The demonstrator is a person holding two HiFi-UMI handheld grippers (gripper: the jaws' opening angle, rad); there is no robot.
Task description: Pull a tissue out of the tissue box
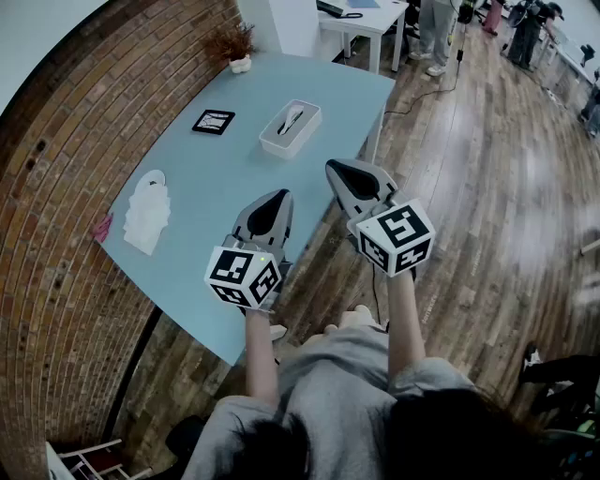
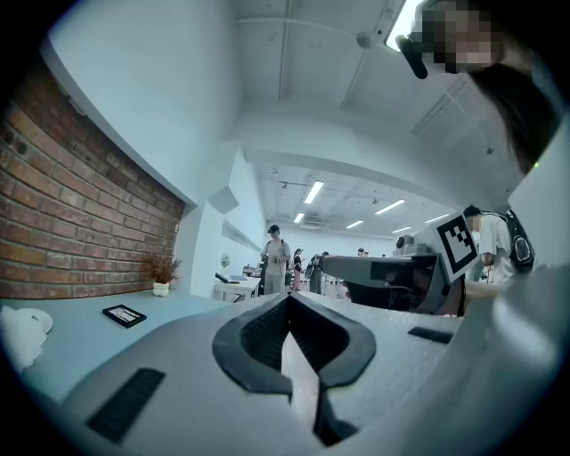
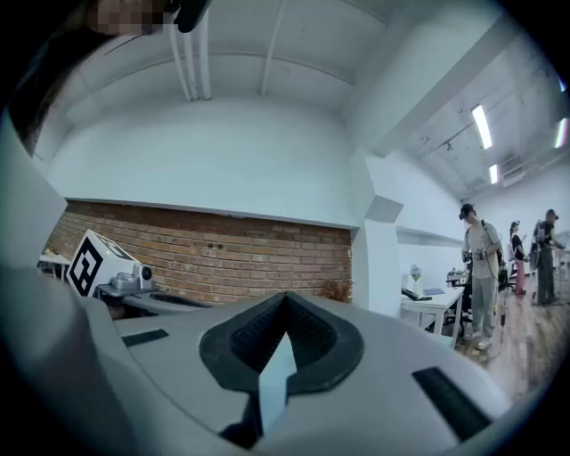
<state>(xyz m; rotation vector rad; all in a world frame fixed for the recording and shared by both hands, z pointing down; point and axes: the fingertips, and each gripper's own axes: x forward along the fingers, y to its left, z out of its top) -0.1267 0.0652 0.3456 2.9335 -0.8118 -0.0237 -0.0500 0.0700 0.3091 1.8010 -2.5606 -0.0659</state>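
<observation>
along the left runs one brick wall (image 1: 56, 187), and beside it stands one pale blue table (image 1: 206, 253). nearest the wall, at the table's left edge, lies one small pink scrap (image 1: 101, 228), and just beside it one heap of crumpled white tissue (image 1: 147, 211). farther along the top one black marker card (image 1: 214, 122) lies flat, and at the far corner stands one small dried plant in a white pot (image 1: 234, 49). right of the card, well apart from the heap, rests the one tissue box (image 1: 291, 128), white and oblong with a dark slot in its top. it sits on the table's far half, well ahead of both claws and touched by neither. above the table's near part the left gripper (image 1: 277, 195) is held level, its two jaws pressed together with nothing between them. just beside it, at the table's right edge where the wooden floor (image 1: 487, 187) begins, the right gripper (image 1: 336, 167) is level too, its two jaws closed tight on nothing. each gripper bears one marker cube (image 1: 244, 275), two in all. beyond the table one white desk (image 1: 370, 19) stands, with a few people near it.
</observation>
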